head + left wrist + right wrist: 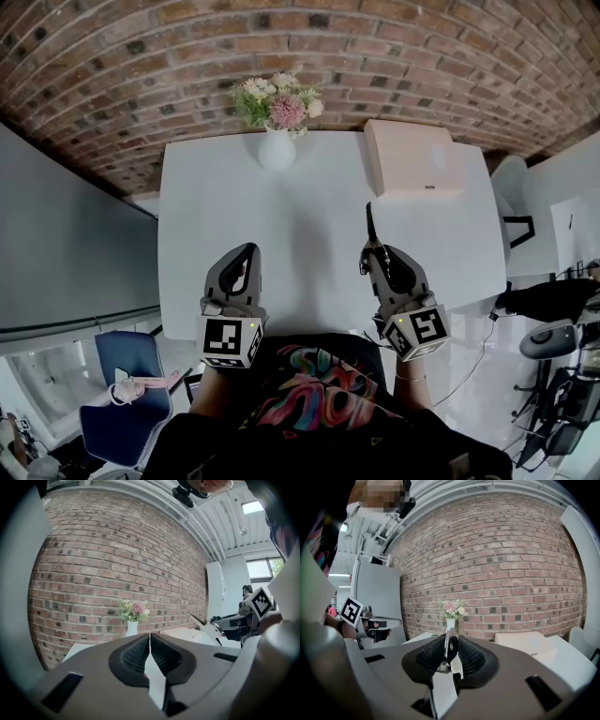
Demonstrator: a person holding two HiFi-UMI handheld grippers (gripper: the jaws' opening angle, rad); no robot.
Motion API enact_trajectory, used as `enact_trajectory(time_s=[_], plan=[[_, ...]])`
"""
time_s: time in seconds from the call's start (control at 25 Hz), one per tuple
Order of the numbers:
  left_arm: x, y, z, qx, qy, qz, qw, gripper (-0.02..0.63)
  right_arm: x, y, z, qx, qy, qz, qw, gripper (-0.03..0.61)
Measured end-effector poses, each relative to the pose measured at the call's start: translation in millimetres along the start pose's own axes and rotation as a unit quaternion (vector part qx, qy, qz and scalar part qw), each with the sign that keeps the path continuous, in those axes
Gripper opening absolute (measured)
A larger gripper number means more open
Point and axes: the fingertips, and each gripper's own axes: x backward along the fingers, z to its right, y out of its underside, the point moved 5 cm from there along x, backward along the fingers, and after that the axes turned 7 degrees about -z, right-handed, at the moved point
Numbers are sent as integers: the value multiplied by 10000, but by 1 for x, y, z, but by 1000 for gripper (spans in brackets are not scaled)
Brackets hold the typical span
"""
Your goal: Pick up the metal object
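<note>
Two containers stand at the far edge of the white tabletop [309, 234]: a white vase [277, 150] holding a bunch of flowers [278, 101], and to its right a closed pale box [412, 159] whose contents we cannot see. We hold the metal object [451, 644], a thin flat strip with a small hole, upright in the right gripper [373, 248], whose jaws are clamped on it, while the left gripper [247, 249] has its jaws together on nothing. Both grippers hang over the near part of the tabletop, inside its side edges, with a broad white stretch between them and the vase.
</note>
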Motion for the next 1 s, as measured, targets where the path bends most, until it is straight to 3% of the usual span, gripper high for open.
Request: enact_trajectory(time_s=[0.48,1.0], plan=[[-1,2,-11,51,-63,-7,10000,29,-6,0,1,-216,53,8,9998,104],[-2,2,-16,99,20,-16,9999,29,-11,-1,-2,-107,49,-78,9999,103]])
